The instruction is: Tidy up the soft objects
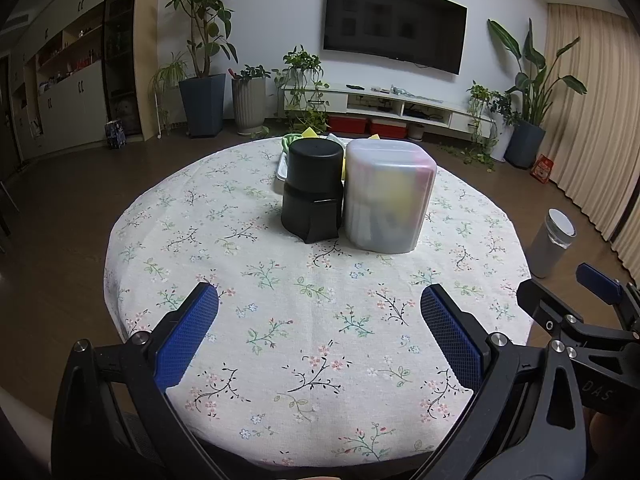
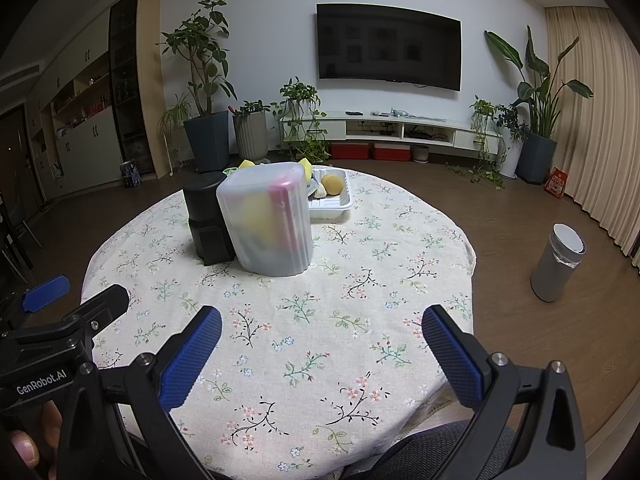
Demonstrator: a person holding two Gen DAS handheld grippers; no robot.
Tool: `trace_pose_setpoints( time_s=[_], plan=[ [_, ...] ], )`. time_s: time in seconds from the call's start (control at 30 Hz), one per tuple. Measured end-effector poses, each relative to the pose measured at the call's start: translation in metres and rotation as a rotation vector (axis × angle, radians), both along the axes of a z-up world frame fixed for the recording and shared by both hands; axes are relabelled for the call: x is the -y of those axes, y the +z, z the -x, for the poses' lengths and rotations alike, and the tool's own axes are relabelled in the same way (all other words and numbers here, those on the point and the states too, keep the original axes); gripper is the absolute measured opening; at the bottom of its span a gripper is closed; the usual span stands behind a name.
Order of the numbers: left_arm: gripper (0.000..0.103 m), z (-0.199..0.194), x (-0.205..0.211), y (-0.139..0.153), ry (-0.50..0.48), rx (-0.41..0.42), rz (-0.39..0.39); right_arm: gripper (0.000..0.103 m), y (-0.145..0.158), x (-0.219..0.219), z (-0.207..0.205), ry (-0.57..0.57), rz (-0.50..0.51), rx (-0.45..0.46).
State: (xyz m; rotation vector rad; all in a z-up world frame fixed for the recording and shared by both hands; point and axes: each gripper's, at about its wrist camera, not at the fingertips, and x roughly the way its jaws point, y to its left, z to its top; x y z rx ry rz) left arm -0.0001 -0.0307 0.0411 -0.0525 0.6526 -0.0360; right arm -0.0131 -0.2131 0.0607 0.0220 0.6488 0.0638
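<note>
A round table with a floral cloth (image 1: 312, 304) (image 2: 320, 320) fills both views. On its far half stand a black cylindrical container (image 1: 314, 188) (image 2: 208, 216) and, touching it on the right, a frosted plastic box (image 1: 390, 194) (image 2: 268, 220) with yellow and pink items showing dimly through its wall. Behind them lies a white tray (image 2: 334, 204) holding yellow sponges (image 2: 333, 184) and other soft pieces; in the left wrist view only a tray edge (image 1: 281, 168) shows. My left gripper (image 1: 319, 300) and right gripper (image 2: 322, 322) hover open over the near cloth, holding nothing.
A grey cylindrical bin (image 1: 552, 244) (image 2: 558, 264) stands on the wooden floor right of the table. Potted plants (image 2: 206, 80), a low TV cabinet (image 2: 396, 132) and a wall TV (image 2: 388, 46) line the far wall. A curtain (image 2: 592, 120) hangs at right.
</note>
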Motion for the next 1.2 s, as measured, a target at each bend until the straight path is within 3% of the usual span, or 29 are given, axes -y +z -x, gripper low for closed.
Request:
trace_pose_setpoints(
  time_s=[1.2],
  plan=[
    [0.102, 0.0021, 0.0034, -0.0009, -0.009, 0.008, 0.008, 0.103, 0.0006, -0.0009, -0.0012, 0.001, 0.001, -0.005]
  ],
)
